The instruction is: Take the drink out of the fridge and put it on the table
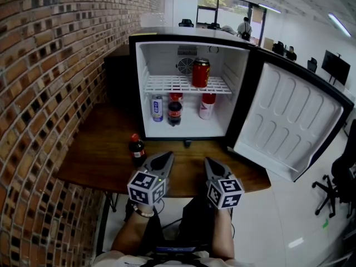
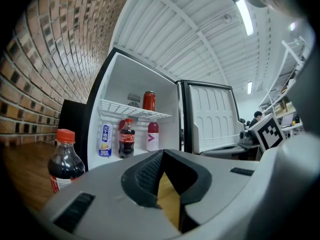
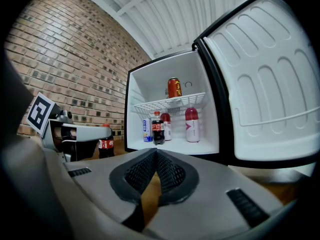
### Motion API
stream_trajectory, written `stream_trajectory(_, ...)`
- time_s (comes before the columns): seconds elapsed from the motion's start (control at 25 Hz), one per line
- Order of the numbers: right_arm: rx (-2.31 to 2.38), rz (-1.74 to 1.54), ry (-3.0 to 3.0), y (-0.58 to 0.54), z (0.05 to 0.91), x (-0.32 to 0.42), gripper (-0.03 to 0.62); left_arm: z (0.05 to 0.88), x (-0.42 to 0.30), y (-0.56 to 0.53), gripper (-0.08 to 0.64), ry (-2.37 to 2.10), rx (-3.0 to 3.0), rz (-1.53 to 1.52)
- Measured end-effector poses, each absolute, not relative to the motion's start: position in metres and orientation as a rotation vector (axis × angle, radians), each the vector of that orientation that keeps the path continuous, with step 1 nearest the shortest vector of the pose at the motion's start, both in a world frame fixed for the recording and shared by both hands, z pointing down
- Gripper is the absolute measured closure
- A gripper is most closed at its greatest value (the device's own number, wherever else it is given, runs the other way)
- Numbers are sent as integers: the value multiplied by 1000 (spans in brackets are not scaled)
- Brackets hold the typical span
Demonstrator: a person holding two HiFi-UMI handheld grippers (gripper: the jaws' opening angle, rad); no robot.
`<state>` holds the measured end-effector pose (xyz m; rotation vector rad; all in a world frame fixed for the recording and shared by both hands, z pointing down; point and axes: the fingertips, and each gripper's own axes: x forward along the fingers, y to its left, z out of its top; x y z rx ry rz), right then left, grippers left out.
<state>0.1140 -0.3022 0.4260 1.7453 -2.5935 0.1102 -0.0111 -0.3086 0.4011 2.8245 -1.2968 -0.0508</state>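
Note:
A small cola bottle [image 1: 137,148] with a red cap stands upright on the wooden table [image 1: 100,154], left of the open mini fridge [image 1: 186,90]; it also shows as the cola bottle [image 2: 65,164] and the cola bottle [image 3: 105,145]. My left gripper [image 1: 165,158] is shut and empty, just right of that bottle and apart from it. My right gripper [image 1: 208,163] is beside it, also shut and empty. Both point level at the fridge, as seen past the left gripper [image 2: 162,154] and the right gripper [image 3: 156,152].
Inside the fridge a red can [image 1: 201,72] stands on the wire shelf. Below are a blue-and-white can [image 1: 157,108], a cola bottle [image 1: 174,113] and a pink-capped bottle [image 1: 207,105]. The fridge door [image 1: 292,121] hangs open to the right. A brick wall [image 1: 50,65] runs along the left.

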Motion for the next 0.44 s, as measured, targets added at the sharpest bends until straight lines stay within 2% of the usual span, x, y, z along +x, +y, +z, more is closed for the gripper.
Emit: stream_trajectory(0.44,1732,103,-2598,-302,424,109,574,399,-14,-308,560,-1296,2825,-52)
